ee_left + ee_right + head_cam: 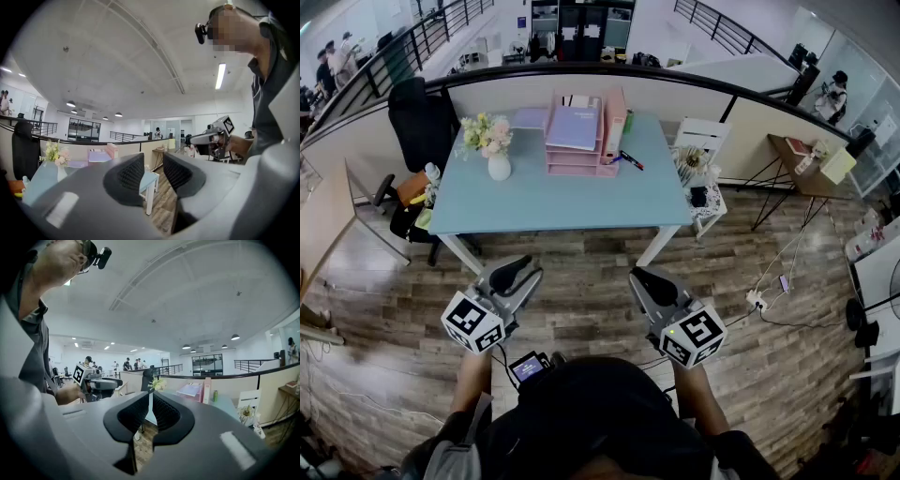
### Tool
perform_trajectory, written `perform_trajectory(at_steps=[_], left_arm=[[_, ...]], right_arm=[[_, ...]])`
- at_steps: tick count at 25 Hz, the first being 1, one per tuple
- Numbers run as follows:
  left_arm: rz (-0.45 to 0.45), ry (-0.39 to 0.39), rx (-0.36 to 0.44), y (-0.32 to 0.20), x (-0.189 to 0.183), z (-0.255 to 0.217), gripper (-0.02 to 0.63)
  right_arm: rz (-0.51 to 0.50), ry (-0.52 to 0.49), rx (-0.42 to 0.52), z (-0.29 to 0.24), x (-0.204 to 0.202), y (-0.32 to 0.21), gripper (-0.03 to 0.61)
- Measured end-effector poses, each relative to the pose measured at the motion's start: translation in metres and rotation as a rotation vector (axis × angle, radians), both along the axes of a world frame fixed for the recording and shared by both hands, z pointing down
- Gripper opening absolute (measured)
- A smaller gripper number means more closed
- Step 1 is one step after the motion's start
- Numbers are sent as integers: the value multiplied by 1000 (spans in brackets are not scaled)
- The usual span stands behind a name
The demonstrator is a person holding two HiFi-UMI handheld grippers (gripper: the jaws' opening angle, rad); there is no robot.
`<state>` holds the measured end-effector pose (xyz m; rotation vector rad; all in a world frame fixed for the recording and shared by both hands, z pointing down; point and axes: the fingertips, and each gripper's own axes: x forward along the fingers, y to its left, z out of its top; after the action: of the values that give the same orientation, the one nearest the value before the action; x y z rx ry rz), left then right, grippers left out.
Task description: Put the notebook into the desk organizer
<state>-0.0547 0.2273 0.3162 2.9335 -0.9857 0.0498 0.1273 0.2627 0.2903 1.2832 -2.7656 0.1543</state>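
A pink desk organizer [581, 150] stands at the back of the light-blue table [562, 202], with a purple notebook [573, 127] lying on its top tray. A paler lavender notebook [530, 117] lies flat on the table just left of it. Both grippers hover over the wooden floor, well short of the table. My left gripper [520, 267] [153, 168] has a clear gap between its jaws and holds nothing. My right gripper [642, 278] [151, 411] is shut and empty. The organizer [206, 390] also shows far off in the right gripper view.
A white vase of flowers [499, 161] stands on the table's left part. Pens [628, 159] and a green can [628, 122] sit right of the organizer. A black chair [417, 122] is at the left, a white side table [703, 192] at the right. Cables [757, 300] lie on the floor.
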Motion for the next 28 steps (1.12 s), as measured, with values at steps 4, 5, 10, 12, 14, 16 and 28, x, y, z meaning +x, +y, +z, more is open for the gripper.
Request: perform_trajectory(at_steps=[4,5,10,12,14,16,28], left_arm=[[14,-3,-9,-2,12,5,179],[19,-4,-9,-2,15,6,179],[28,-11,-20,-7,20,9,179],[31,-11,-26,-11,20,11,179],[40,-11,-27,-12,19,12,179],[49,-8,-28,-15,17,12,179],[68,49,-37,-36,-34,22,179]], right_arm=[[5,-4,-3,1,8,-2,9],[7,-4,-4,2,10,-2,9],[15,-9,-12,6,15,-8,9],[21,-16,-18,7,16,-11,9],[31,-35,-28,8,15,-15,9],[37,-46,-38,9,12,-19,11],[67,-11,-60,13,-44,-37,63]])
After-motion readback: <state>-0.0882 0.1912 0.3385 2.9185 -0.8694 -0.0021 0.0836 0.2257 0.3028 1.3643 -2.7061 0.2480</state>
